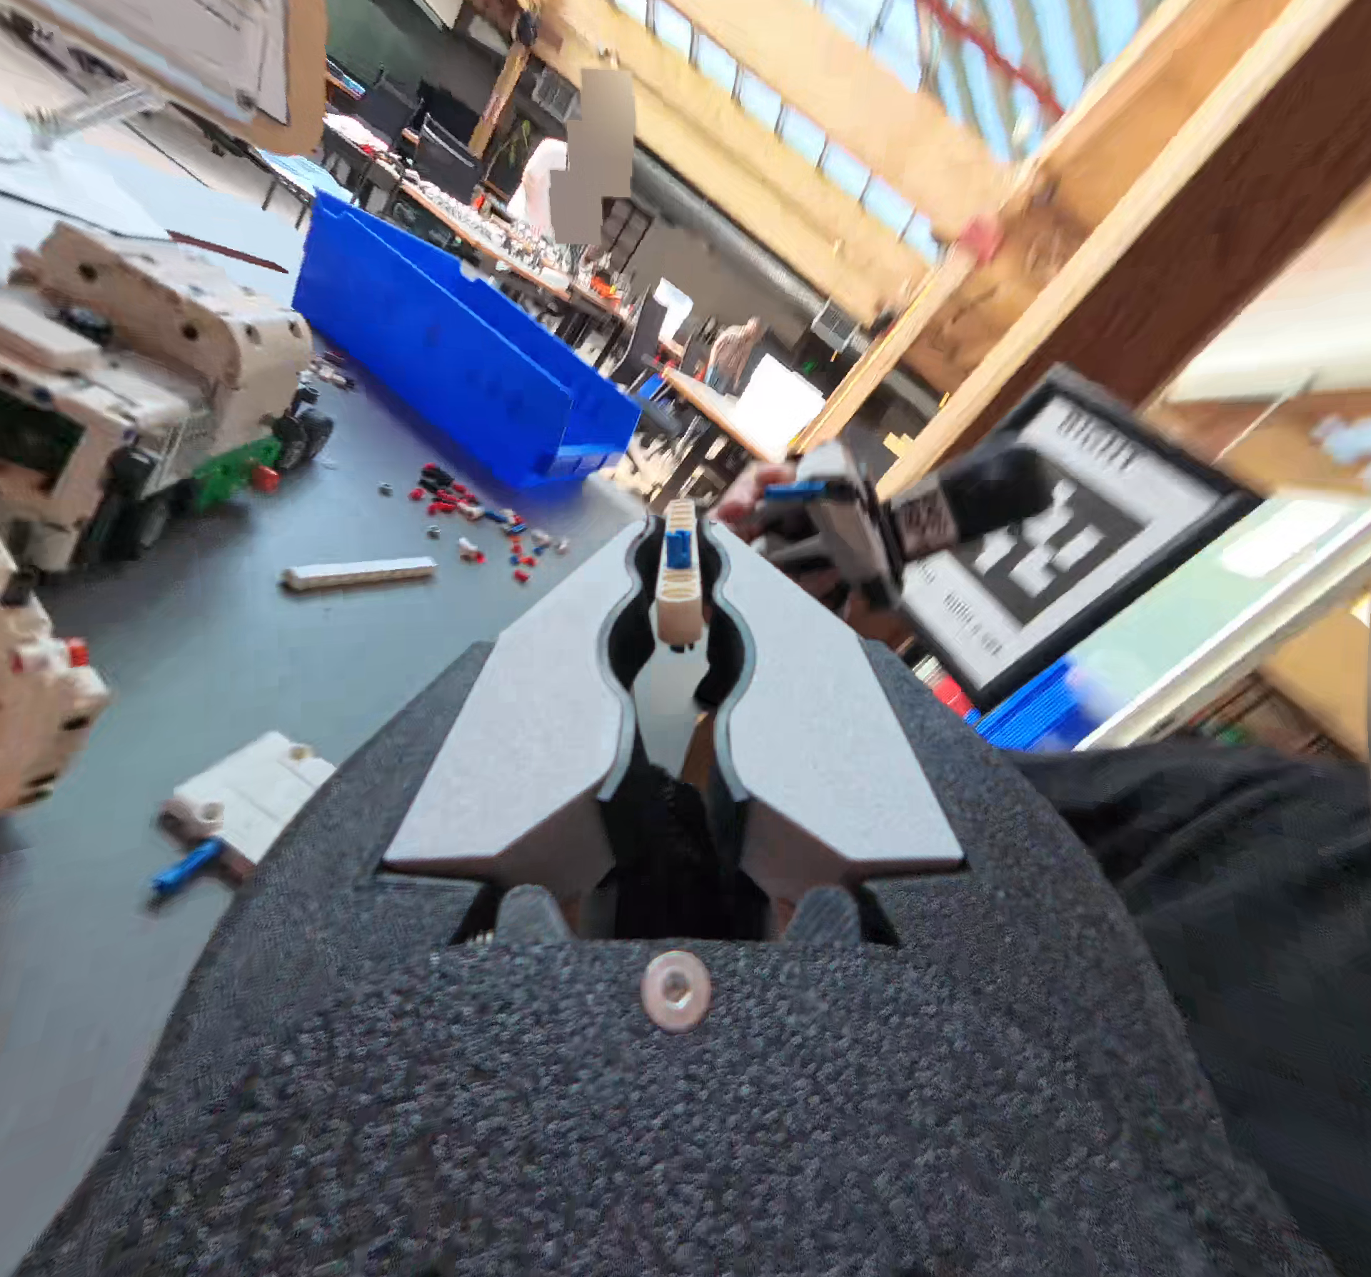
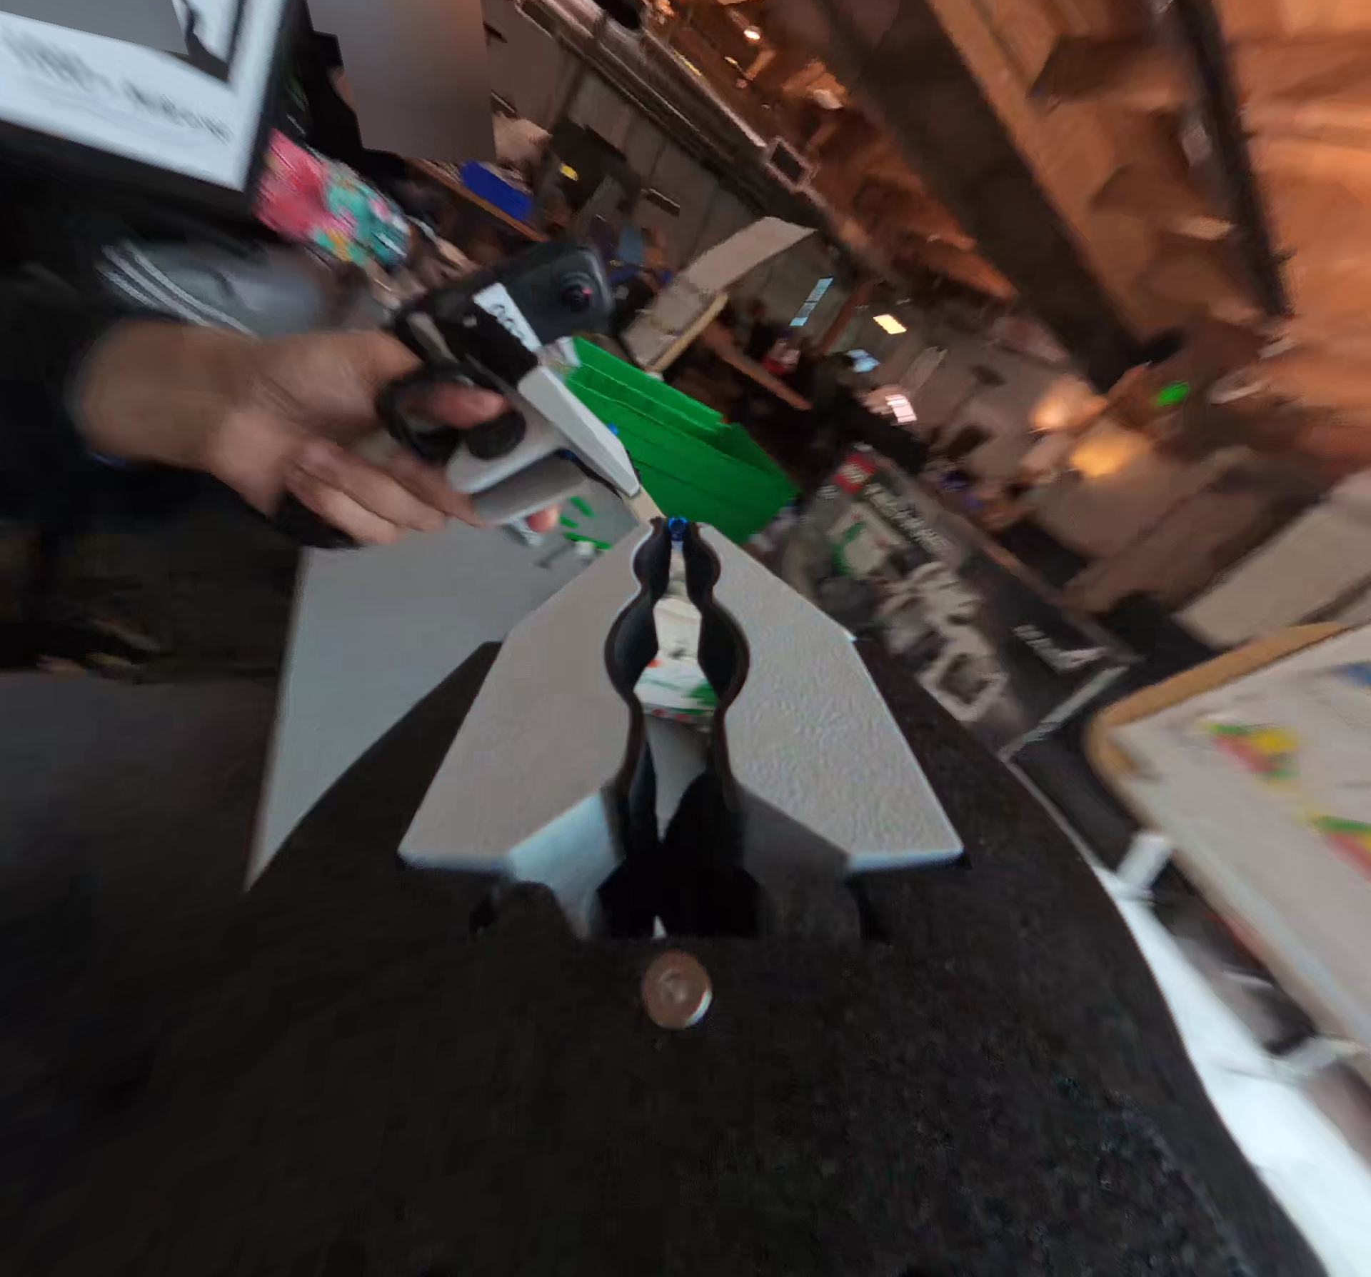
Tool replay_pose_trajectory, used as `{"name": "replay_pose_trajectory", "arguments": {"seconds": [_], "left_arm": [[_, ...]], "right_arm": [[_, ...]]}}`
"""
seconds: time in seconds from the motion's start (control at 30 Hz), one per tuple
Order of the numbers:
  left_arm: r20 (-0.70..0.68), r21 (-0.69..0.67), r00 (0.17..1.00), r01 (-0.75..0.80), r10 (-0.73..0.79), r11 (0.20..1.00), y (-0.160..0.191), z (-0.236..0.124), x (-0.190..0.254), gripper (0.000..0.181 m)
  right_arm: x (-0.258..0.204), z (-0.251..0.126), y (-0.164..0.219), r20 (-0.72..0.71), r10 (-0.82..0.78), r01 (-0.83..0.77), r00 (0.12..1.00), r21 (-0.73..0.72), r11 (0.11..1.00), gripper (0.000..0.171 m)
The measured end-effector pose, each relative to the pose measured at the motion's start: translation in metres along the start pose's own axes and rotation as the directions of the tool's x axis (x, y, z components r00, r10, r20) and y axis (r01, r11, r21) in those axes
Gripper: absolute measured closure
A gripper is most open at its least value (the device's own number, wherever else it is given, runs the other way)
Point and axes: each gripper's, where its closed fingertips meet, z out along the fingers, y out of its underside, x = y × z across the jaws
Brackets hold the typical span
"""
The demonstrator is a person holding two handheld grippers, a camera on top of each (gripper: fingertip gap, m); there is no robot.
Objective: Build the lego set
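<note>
Left gripper (image 1: 676,536): clenching on a tan beam (image 1: 676,573) that is carrying a blue pin (image 1: 676,547), up off the table.
Right gripper (image 2: 674,529): pinching a second blue pin (image 2: 674,523) at the tips, closing on the beam.
Risk: both views are blurring; a skewed push may be missing the hole or twisting the beam loose.
Table (image 1: 222,648): grey, holding the truck model (image 1: 133,388), loose pins (image 1: 482,514), a blue bin (image 1: 460,351).
Room: workshop hall, timber beams, skylights.
</note>
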Motion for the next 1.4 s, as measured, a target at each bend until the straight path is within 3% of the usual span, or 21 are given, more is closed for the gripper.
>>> {"name": "replay_pose_trajectory", "arguments": {"seconds": [0.07,0.13,0.3,0.6,1.07,1.27,1.4], "left_arm": [[-0.099,0.092,0.972,0.223,-0.214,0.970,-0.013,-0.006,0.002,0.177],[-0.126,0.113,0.935,0.346,-0.332,0.932,-0.010,-0.005,-0.003,0.177],[-0.154,0.127,0.887,0.454,-0.434,0.882,0.002,0.002,-0.006,0.177],[-0.176,0.073,0.859,0.498,-0.480,0.864,0.017,0.016,0.005,0.178],[-0.162,0.067,0.863,0.494,-0.479,0.867,0.019,0.015,0.003,0.177],[-0.154,0.111,0.870,0.486,-0.468,0.867,0.019,0.014,-0.003,0.177],[-0.161,0.168,0.883,0.464,-0.440,0.870,0.015,0.013,-0.008,0.177]], "right_arm": [[-0.007,0.004,-0.008,-0.157,-0.338,0.334,0.928,-0.055,0.941,0.169],[-0.018,0.012,-0.002,-0.205,-0.536,0.513,0.819,-0.157,0.844,0.169],[-0.036,0.022,0.008,-0.240,-0.707,0.669,0.665,-0.230,0.707,0.169],[-0.029,0.025,0.022,-0.233,-0.768,0.703,0.597,-0.309,0.640,0.169],[-0.026,0.023,0.023,-0.243,-0.756,0.691,0.608,-0.306,0.654,0.169],[-0.022,0.024,0.031,-0.245,-0.713,0.640,0.657,-0.320,0.699,0.169],[-0.016,0.025,0.036,-0.276,-0.580,0.499,0.767,-0.312,0.809,0.169]]}}
